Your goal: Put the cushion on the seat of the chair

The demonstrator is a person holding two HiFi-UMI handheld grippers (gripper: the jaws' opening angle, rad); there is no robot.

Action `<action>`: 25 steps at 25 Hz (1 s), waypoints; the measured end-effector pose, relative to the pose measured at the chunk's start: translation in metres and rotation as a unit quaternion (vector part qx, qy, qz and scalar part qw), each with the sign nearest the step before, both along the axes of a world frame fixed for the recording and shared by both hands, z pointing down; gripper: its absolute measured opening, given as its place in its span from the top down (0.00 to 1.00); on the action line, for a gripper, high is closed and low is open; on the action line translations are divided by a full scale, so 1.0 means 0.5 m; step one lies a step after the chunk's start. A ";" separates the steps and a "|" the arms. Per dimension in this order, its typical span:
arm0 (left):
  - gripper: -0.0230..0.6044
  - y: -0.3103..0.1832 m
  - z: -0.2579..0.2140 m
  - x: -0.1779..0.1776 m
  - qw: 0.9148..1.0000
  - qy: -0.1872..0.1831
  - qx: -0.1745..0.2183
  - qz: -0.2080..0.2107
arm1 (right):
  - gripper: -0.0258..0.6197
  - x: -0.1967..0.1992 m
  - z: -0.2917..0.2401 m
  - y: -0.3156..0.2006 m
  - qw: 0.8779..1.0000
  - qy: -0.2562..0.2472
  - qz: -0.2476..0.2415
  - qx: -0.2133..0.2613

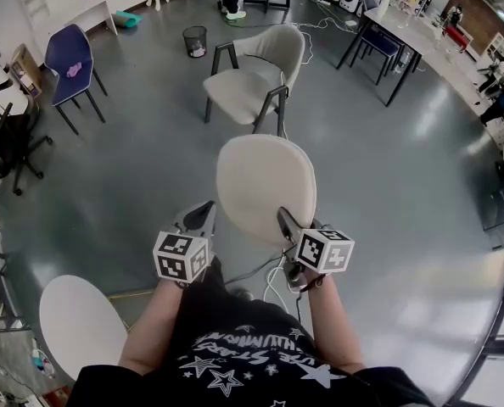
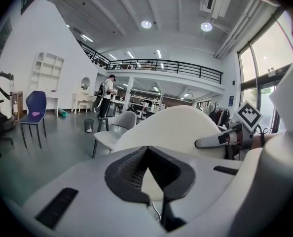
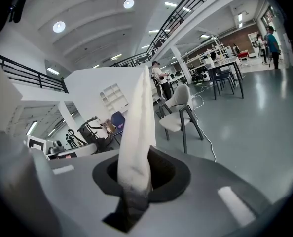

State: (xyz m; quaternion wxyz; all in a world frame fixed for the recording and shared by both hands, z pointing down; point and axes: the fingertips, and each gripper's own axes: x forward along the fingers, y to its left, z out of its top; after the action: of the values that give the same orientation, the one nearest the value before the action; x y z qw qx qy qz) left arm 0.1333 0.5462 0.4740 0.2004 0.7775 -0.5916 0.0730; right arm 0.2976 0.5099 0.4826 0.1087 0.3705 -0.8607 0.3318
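The cream cushion hangs in front of me between both grippers, its broad face up and tilted. My right gripper is shut on its near right edge; the right gripper view shows the cushion edge-on, pinched between the jaws of the right gripper. My left gripper is at the cushion's left edge. In the left gripper view, the left gripper has its jaw tips together with a cream wedge between them, and the cushion rises just beyond. The beige chair with dark legs stands ahead on the floor, its seat bare.
A black bin stands behind the chair on the left, and a blue chair is further left. A white round table is close at my lower left. A white cable runs on the floor. Dark-legged tables fill the back right.
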 end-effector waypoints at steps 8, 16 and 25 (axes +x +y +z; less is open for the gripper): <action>0.95 -0.104 0.014 -0.052 1.000 0.011 -0.008 0.014 | 0.87 -0.019 0.019 -0.097 0.999 0.008 0.039 -0.023; 0.95 -0.241 0.051 -0.184 0.999 0.026 -0.033 0.009 | 0.87 -0.138 0.053 -0.242 0.997 0.025 0.041 -0.053; 0.95 -0.385 0.037 -0.396 0.999 0.011 -0.037 -0.014 | 0.87 -0.292 0.046 -0.405 0.995 0.048 0.045 -0.070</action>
State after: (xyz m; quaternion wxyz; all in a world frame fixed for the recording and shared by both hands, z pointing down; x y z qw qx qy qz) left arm -0.0649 0.3538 0.4926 0.2365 0.7619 -0.5972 0.0828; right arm 0.1516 0.3073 0.5058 0.1604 0.4158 -0.8115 0.3780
